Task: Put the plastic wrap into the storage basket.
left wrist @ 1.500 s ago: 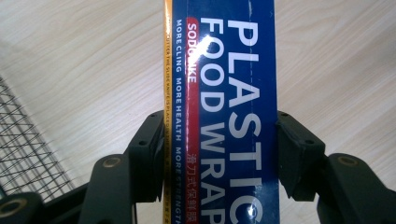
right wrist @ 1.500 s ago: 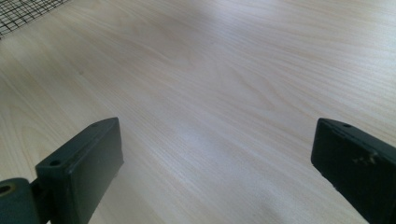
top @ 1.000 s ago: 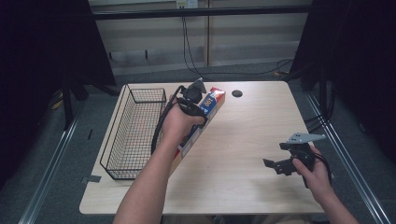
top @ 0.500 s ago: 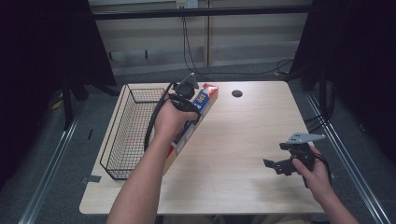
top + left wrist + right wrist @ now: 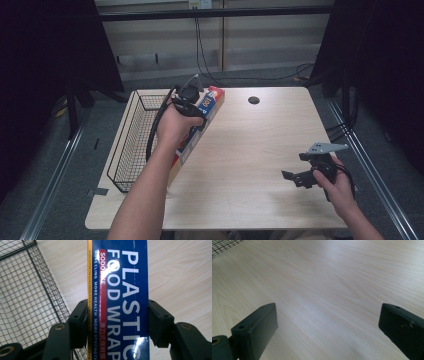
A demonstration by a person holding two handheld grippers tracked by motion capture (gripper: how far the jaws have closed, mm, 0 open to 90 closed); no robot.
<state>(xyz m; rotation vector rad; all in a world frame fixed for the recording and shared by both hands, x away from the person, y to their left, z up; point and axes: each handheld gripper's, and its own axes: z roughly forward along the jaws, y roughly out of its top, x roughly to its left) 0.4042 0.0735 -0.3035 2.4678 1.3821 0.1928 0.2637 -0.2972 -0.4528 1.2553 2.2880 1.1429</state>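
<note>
High view showed the left hand-held gripper (image 5: 192,107) and its one plastic wrap box (image 5: 200,125) had shifted left toward the wire basket (image 5: 131,145) since half a second before, the box's long side now beside the basket's right rim. One basket sat at the surface's (image 5: 250,150) left; its mesh looked bare. Both jaws clamped the box's sides. The right hand-held gripper (image 5: 295,176) stayed near right, jaws wide apart, holding nothing.
</note>
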